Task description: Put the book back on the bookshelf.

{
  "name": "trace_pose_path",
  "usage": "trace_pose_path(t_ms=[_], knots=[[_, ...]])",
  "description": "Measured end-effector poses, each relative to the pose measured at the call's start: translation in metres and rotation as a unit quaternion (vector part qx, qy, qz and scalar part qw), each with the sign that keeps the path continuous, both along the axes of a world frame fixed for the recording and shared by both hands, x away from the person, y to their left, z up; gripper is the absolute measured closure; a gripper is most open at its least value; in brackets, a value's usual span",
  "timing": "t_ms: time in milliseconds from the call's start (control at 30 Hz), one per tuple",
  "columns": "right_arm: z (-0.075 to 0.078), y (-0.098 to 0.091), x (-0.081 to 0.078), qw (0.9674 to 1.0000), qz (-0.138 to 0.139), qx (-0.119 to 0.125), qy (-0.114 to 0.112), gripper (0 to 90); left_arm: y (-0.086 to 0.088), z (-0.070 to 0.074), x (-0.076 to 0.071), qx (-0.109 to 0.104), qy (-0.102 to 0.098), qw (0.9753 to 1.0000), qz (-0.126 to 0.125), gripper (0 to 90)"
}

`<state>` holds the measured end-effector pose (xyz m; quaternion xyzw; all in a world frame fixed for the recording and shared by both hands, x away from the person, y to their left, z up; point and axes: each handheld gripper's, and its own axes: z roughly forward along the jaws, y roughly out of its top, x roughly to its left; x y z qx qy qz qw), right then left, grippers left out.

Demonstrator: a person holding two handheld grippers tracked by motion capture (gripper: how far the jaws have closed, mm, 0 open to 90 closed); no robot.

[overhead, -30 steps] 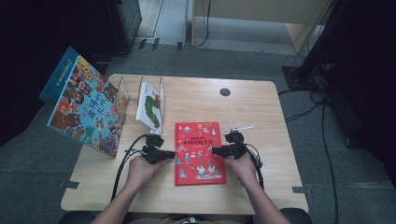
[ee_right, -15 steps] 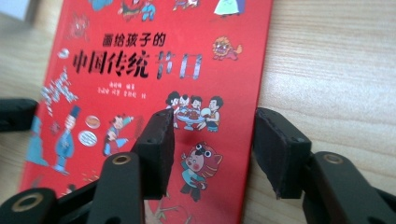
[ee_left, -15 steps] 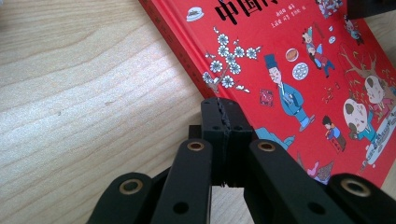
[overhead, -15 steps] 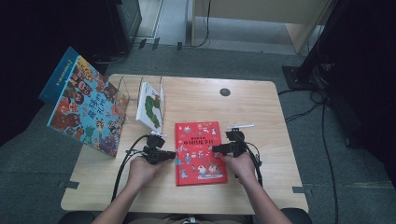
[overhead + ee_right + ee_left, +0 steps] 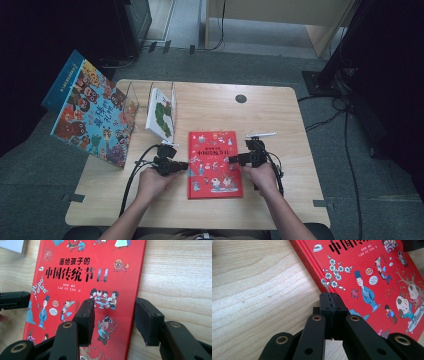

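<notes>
Pale wooden counter (image 5: 280,115) carries the flat red hardcover picture book (image 5: 214,162), long axis running away from me. My left gripper (image 5: 184,165) sits pinched together at its left edge; my right gripper (image 5: 113,320), fingers apart, straddles the right edge.

Looks like a lab or studio recording bay, not a home. Small light wooden tabletop with rounded corners (image 5: 280,110) sits on grey carpet tile floor (image 5: 210,65), strips of grey tape (image 5: 73,198) stuck along its edges. Black equipment stand base (image 5: 325,82) and loose black cables (image 5: 350,120) on the floor at right, dark surroundings, pale wooden cabinet (image 5: 280,12) at the back.
</notes>
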<state>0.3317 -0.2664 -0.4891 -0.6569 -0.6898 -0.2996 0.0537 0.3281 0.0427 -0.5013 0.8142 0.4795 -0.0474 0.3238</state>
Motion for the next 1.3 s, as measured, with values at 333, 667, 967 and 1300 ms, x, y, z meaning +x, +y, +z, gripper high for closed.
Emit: trace_pose_path(t_ms=[333, 667, 967, 1300], knots=[[0.01, -0.002, 0.002, 1.0, 0.007, 0.003, -0.004, 52.9, 0.0, 0.0, 0.0, 0.0, 0.0, 1.0, 0.0, 90.0], [0.027, -0.001, 0.002, 0.9995, 0.027, 0.0, -0.015, 53.7, 0.0, 0.0, 0.0, -0.001, 0.002, 1.0, 0.001, 89.6], [0.049, 0.001, 0.001, 0.9987, 0.044, 0.006, -0.024, 54.1, 0.001, 0.0, 0.002, -0.001, 0.009, 1.0, 0.002, 89.7], [0.079, 0.01, 0.002, 0.9967, 0.071, 0.012, -0.038, 56.2, 0.001, 0.0, 0.002, -0.005, 0.011, 0.9999, 0.006, 88.5]])
